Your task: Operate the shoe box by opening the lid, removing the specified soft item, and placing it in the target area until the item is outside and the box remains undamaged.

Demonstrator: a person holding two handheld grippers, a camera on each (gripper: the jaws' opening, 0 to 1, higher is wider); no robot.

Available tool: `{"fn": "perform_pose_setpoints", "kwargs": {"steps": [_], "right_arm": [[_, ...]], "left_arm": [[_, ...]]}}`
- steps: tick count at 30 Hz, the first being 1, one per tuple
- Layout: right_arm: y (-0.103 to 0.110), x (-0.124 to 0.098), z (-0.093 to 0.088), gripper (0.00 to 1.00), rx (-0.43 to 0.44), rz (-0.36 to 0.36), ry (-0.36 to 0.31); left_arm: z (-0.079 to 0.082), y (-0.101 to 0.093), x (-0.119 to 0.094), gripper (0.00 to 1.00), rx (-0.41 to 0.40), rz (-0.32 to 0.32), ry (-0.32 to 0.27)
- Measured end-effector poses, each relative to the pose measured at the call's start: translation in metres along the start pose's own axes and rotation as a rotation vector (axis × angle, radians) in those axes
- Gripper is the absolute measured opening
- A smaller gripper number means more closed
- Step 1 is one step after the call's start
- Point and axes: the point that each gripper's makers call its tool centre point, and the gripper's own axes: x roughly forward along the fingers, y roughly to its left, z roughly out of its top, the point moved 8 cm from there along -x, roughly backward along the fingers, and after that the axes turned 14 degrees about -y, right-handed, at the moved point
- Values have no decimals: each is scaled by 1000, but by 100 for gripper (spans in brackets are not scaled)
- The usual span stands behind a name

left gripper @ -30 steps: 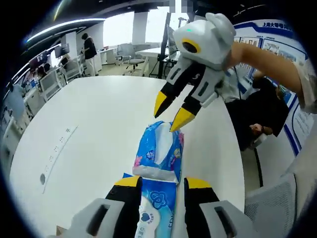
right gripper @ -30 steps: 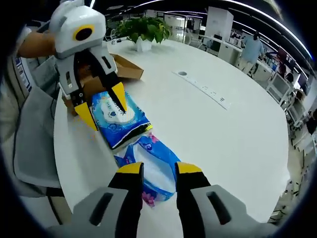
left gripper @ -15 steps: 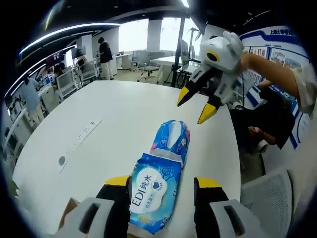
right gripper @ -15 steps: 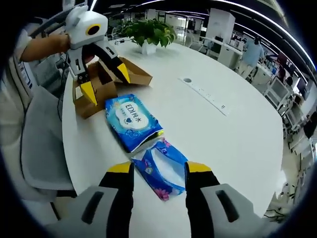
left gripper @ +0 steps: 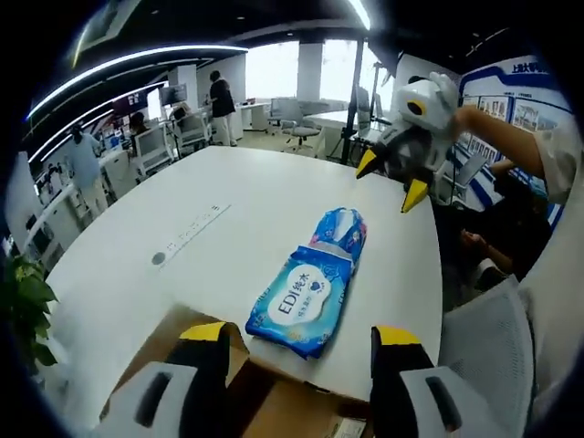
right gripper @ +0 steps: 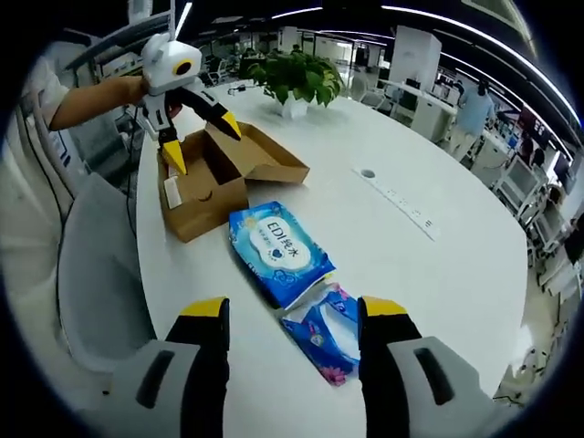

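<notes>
Both tools hang with jaws apart, gripping nothing: the left tool (right gripper: 193, 117) above the open shoe box (right gripper: 224, 178), the right tool (left gripper: 392, 181) over the counter's (left gripper: 228, 214) far edge. The blue wipes pack (right gripper: 278, 249) lies outside the box, on the counter at its 4 o'clock, touching a floral tissue pack (right gripper: 324, 333).

Ahead of the right tongs (right gripper: 291, 315), yellow-tipped on black, a blue wipes pack (right gripper: 279, 249) with a white label lies on the white counter (right gripper: 429, 274); nearer, a blue flower-patterned pouch (right gripper: 321, 331); farther, a brown cardboard shoe box (right gripper: 219, 182).
</notes>
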Motion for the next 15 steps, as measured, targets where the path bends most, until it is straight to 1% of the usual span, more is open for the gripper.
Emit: {"fn": "perform_pose_setpoints", "kwargs": {"steps": [8,13,15], "right_arm": [[18,12,18,59,-26,49,-29],[27,24,27,63,-38,73,-39],[33,29,32,64,-44,93,-46]], "left_arm": [[-9,4,-38,68,-15,60,-32],[-20,8,-66,70,-33,109,-46],[-25,10,-77,71,-43,134,-50]]}}
